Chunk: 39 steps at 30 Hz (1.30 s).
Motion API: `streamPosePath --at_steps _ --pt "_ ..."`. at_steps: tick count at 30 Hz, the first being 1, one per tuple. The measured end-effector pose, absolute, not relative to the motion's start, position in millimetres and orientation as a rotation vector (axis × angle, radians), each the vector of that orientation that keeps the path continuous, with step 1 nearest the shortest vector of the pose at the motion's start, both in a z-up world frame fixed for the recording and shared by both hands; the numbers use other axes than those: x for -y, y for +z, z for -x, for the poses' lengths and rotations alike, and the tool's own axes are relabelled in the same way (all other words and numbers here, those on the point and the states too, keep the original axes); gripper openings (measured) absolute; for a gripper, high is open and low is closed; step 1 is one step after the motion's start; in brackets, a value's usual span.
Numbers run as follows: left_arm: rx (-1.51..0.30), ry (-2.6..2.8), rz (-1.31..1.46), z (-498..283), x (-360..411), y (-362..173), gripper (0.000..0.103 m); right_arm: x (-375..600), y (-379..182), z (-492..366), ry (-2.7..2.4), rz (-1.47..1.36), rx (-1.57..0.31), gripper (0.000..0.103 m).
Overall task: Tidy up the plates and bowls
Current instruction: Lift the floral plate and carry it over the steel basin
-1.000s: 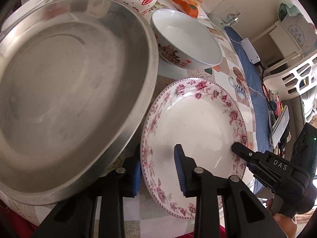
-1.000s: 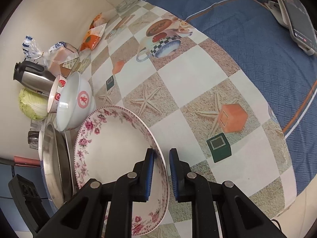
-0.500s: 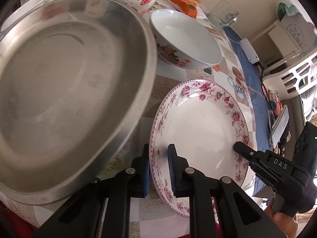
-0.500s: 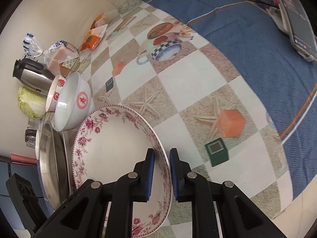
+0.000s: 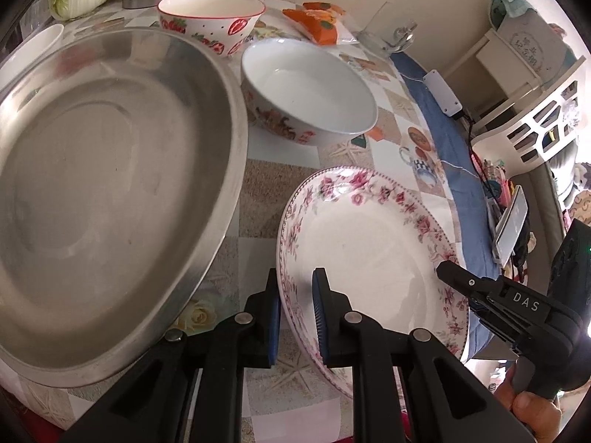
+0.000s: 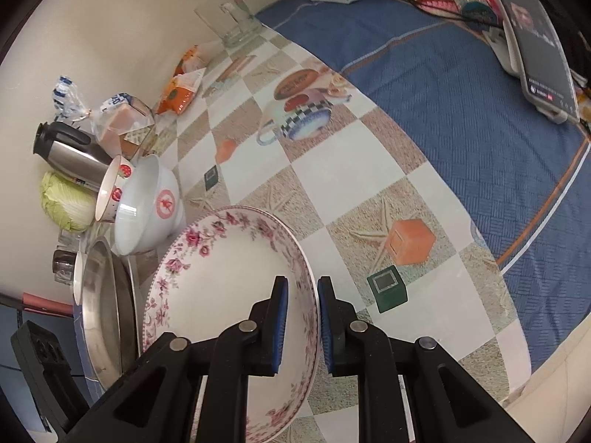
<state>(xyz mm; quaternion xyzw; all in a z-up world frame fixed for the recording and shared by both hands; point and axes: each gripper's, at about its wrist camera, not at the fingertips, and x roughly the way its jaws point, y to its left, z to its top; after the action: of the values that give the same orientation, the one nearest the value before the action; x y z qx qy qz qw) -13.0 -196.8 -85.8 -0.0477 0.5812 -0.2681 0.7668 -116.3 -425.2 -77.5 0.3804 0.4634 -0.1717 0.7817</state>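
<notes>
A pink-flowered plate (image 5: 369, 254) is held tilted above the table by both grippers. My left gripper (image 5: 295, 313) is shut on its near left rim. My right gripper (image 6: 301, 317) is shut on the opposite rim and shows at the plate's right edge in the left wrist view (image 5: 458, 280). The plate also shows in the right wrist view (image 6: 229, 284). A large steel basin (image 5: 103, 170) lies left of it. A white bowl (image 5: 310, 92) and a strawberry bowl (image 5: 210, 14) stand behind.
A steel kettle (image 6: 70, 155), a cabbage (image 6: 66, 199), a bagged loaf (image 6: 118, 122), orange snack packets (image 6: 181, 92) and a glass mug (image 6: 229, 18) line the wall. A phone (image 6: 535, 48) lies on the blue cloth (image 6: 461, 110). A white basket (image 5: 543, 122) stands right.
My left gripper closed on the plate's rim. Both grippers lifted the plate and carried it a little right, away from the steel basin.
</notes>
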Motion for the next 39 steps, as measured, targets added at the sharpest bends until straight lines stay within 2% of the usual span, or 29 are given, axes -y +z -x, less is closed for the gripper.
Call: streamPosePath --at_steps 19,39 --pt "-1.235 -0.65 0.073 15 201 -78 0.017 428 -61 129 -0.388 -0.809 -0.936 0.018" --pt "-1.089 -0.706 0.019 17 191 -40 0.017 412 -30 129 -0.375 -0.725 -0.838 0.018"
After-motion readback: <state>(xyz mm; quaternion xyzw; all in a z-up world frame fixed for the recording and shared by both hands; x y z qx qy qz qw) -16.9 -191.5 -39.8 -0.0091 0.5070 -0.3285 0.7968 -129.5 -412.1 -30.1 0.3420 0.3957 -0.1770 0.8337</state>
